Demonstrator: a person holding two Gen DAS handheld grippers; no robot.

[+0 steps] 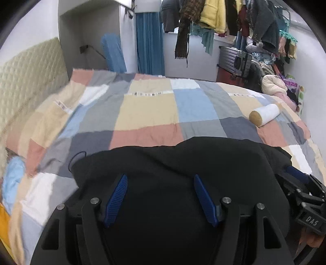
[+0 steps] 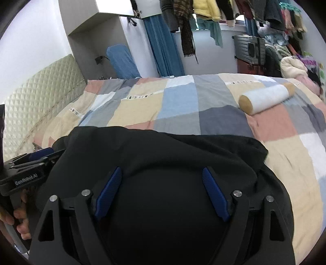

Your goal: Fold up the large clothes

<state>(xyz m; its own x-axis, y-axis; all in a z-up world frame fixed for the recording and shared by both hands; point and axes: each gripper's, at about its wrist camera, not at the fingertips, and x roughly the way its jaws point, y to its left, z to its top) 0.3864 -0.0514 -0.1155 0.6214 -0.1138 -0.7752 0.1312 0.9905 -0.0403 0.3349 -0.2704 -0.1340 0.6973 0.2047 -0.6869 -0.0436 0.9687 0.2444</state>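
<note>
Garment: a large black garment (image 1: pixel 183 161) lies bunched on the near part of the bed, just in front of both cameras, its far edge rumpled
Bed: covered by a patchwork quilt (image 1: pixel 146 110) in pink, cream, grey, blue and white squares, with a padded headboard (image 1: pixel 30 71) on the left
Left hand-held gripper (image 1: pixel 160 200): blue pads spread apart above the black cloth, released, nothing pinched between them
Right hand-held gripper (image 2: pixel 161 193): blue pads wide apart over the same cloth, jaws apart and gripping nothing
Side by side: each gripper shows at the edge of the other's view, close beside the garment
Roll: a white cylinder with tan ends (image 2: pixel 264 99) lies on the quilt, well beyond the garment to the right
Background: hanging clothes (image 1: pixel 212 18), a silver suitcase (image 2: pixel 249 48), a blue curtain (image 1: pixel 149 42)
</note>
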